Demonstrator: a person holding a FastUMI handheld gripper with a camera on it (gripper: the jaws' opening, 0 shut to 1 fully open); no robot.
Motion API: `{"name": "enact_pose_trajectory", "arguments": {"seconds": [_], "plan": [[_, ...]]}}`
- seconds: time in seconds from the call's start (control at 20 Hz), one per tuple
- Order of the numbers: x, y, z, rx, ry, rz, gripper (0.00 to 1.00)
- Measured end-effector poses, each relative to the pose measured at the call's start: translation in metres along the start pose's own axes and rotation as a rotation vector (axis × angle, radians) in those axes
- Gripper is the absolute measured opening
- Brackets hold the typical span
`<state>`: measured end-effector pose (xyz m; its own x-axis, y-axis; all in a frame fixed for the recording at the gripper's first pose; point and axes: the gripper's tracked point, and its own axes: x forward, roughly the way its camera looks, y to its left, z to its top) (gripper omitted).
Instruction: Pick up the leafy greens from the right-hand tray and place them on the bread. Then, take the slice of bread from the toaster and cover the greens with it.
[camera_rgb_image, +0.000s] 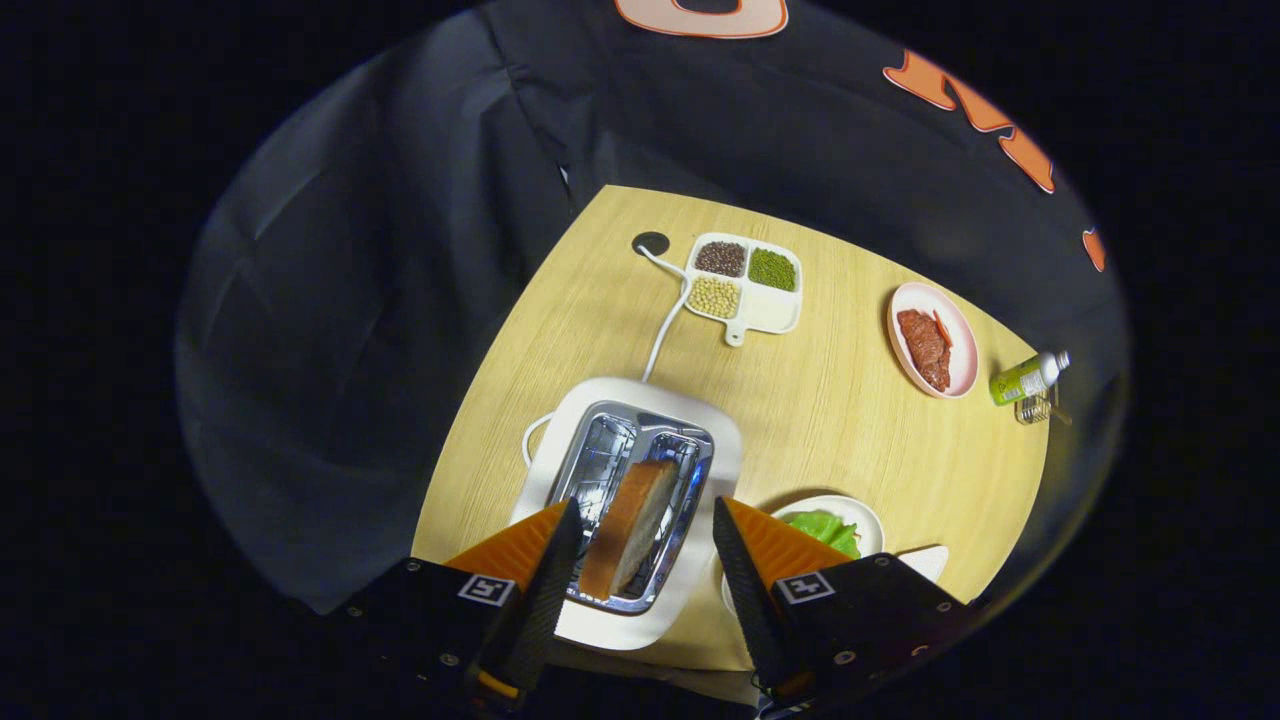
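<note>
The tool (645, 520) hangs above the toaster (628, 470), its two fingers spread wide and released, with the slice of bread (628, 527) standing between them but touched by neither; the slice juts upright out of the right-hand slot, crust edge uppermost, which leaves its two flat faces turned to the fingers, so the tool seems lined up this way so that it can close across the slice's thickness; the step in hand looks like the second half of the task, the fetching of the covering slice; just to the right of the toaster, partly hidden behind the right finger, sits a white plate (860, 515) with the leafy greens (825, 528) on it, though whether bread lies beneath them cannot be told from here; the toaster's white cord (665, 320) runs away across the counter (830, 400) to a hole near the far edge, well out of the path; beyond lie a divided dish of beans (745, 280), a pink plate of meat (932, 340) and a small bottle (1030, 377) on its side, all well apart from the work; the next move likely calls for a straight descent and a gentle squeeze, since bread crushes readily and the slot walls stand close.
</note>
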<state>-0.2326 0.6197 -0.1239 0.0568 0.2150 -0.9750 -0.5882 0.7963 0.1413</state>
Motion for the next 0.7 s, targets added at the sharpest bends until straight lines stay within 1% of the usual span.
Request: {"name": "enact_pose_trajectory", "arguments": {"seconds": [0.05,0.1,0.15,0.25,0.35,0.4,0.45,0.6,0.7], "plan": [[0.002,0.001,-0.002,0.008,0.015,0.007,0.77],[0.004,0.002,-0.004,0.018,0.030,0.008,0.69],[0.006,0.002,-0.009,0.036,0.042,0.001,0.64],[0.012,0.002,-0.018,0.050,0.072,0.003,0.42],[0.016,0.008,-0.029,0.076,0.107,0.022,0.26],[0.015,0.007,-0.026,0.081,0.094,0.035,0.20],[0.016,0.004,-0.024,0.088,0.081,0.043,0.18],[0.005,0.002,-0.020,0.130,0.046,0.120,0.11],[-0.007,-0.005,-0.017,0.136,0.010,0.164,0.09]]}}
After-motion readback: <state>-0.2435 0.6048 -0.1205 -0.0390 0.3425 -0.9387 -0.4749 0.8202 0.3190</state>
